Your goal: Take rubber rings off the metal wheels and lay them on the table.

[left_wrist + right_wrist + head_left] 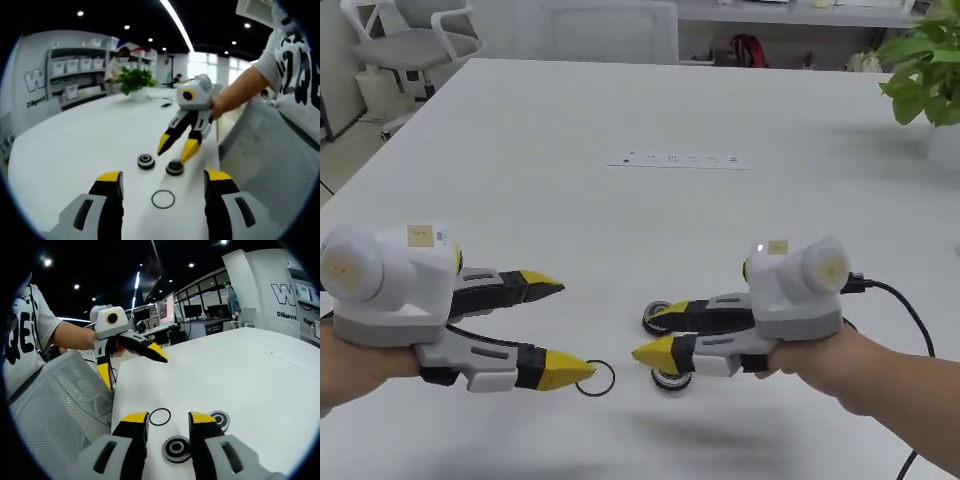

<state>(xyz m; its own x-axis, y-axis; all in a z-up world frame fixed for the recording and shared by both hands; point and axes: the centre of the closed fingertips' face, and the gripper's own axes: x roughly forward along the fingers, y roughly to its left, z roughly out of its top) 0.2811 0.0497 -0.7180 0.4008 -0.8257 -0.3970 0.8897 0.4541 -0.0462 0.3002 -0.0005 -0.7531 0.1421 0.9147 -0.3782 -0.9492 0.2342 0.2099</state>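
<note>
The left gripper (558,327) is wide open and empty, near one freed rubber ring (595,378) lying flat on the table (620,110). The right gripper (652,333), jaws narrow but unclosed, straddles the near wheel (176,448). A second wheel (219,419) lies close beside it. Risk: an off-centre pinch may skid the unrestrained wheel into the loose ring.

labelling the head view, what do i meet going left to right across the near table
left claw → rubber ring → right claw; the metal wheels overlap the right claw, so left out
</note>
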